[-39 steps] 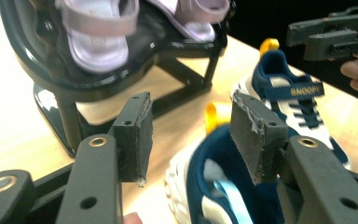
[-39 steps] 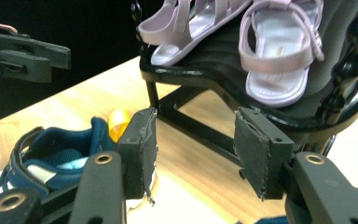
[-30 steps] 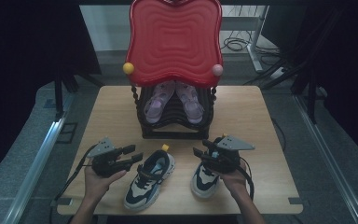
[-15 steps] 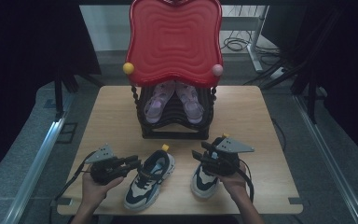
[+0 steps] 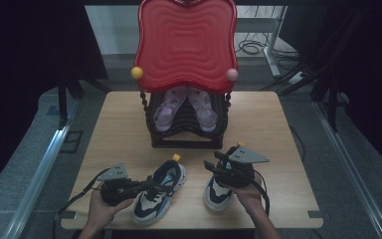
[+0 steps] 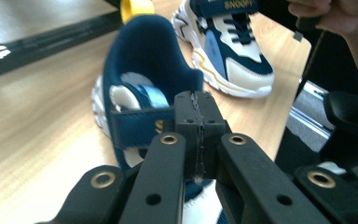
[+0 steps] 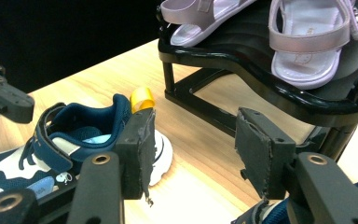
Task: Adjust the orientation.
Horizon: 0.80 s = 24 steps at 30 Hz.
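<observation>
Though closed pad to pad after just now closing, no sure bite yet for left tool [image 6: 199, 100]: tips up against the end of the hook-and-loop strap [image 6: 137, 128] on the left sneaker [image 5: 160, 191], no strap plainly visible between the pads. Sneaker upright, near the front edge of the tabletop [image 5: 119, 124], left of centre, toe toward the person.

Right tool [image 7: 191, 140]: pads apart, nothing between them, poised over the heel end of the right sneaker [image 5: 218, 191], also near the front edge, right of centre.

Likely trouble from here:
- Pull on the strap with only a sliver caught, or none: slip-off, strap left fastened.
- Pull with a firm bite but nothing pinning the sneaker: whole sneaker dragged or tipped toward the front edge, possibly over it. Cause: light shoe, stiff fastening.
- Sideways tug: left sneaker knocked into the right one, close beside it.
- Right tool swung across to help: possible clash with the black shoe rack [image 5: 186, 134] just behind, or with the lilac sandals [image 7: 307, 42] on it.
</observation>
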Each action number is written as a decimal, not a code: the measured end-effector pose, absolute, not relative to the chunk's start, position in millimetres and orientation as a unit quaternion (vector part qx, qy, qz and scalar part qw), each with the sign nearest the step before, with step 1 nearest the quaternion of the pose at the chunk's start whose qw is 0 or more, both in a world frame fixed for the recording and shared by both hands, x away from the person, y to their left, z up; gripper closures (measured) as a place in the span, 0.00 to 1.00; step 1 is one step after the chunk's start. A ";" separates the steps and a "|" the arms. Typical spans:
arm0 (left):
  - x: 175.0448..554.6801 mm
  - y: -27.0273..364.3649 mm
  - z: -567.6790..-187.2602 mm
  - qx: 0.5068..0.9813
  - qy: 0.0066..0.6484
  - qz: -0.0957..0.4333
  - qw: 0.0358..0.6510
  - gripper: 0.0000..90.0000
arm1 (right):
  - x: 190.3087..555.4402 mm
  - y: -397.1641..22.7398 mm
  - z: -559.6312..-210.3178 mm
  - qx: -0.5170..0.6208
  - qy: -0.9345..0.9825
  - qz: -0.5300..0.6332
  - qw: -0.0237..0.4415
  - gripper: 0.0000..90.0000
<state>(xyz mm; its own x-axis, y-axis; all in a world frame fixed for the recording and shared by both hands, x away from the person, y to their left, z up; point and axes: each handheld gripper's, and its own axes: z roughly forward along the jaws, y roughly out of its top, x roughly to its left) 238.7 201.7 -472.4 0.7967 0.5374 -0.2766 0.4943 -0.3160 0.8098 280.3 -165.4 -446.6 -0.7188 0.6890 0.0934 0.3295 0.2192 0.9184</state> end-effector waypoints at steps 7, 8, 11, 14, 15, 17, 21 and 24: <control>235.0 193.5 -479.7 0.818 0.308 -0.007 0.485 1.00 | 282.4 -169.5 -447.4 0.346 0.753 0.530 0.178 0.54; 235.1 192.5 -480.8 0.820 0.309 -0.008 0.483 1.00 | 282.5 -170.5 -447.7 0.347 0.749 0.534 0.184 0.54; 234.2 187.0 -486.1 0.823 0.308 -0.021 0.476 1.00 | 282.0 -172.8 -447.3 0.352 0.745 0.534 0.190 0.54; 232.6 182.5 -490.9 0.828 0.307 -0.032 0.469 1.00 | 282.1 -175.5 -447.6 0.356 0.742 0.534 0.193 0.54; 232.0 180.9 -492.6 0.829 0.307 -0.036 0.466 1.00 | 282.2 -176.0 -447.8 0.358 0.742 0.533 0.192 0.54; 230.6 177.5 -496.0 0.830 0.305 -0.047 0.465 1.00 | 282.7 -176.0 -448.7 0.361 0.741 0.533 0.190 0.54; 228.7 172.4 -502.7 0.836 0.303 -0.059 0.453 1.00 | 283.6 -173.9 -450.8 0.360 0.745 0.529 0.189 0.54; 228.3 169.6 -506.2 0.839 0.302 -0.071 0.446 1.00 | 282.5 -171.7 -451.5 0.359 0.744 0.529 0.196 0.54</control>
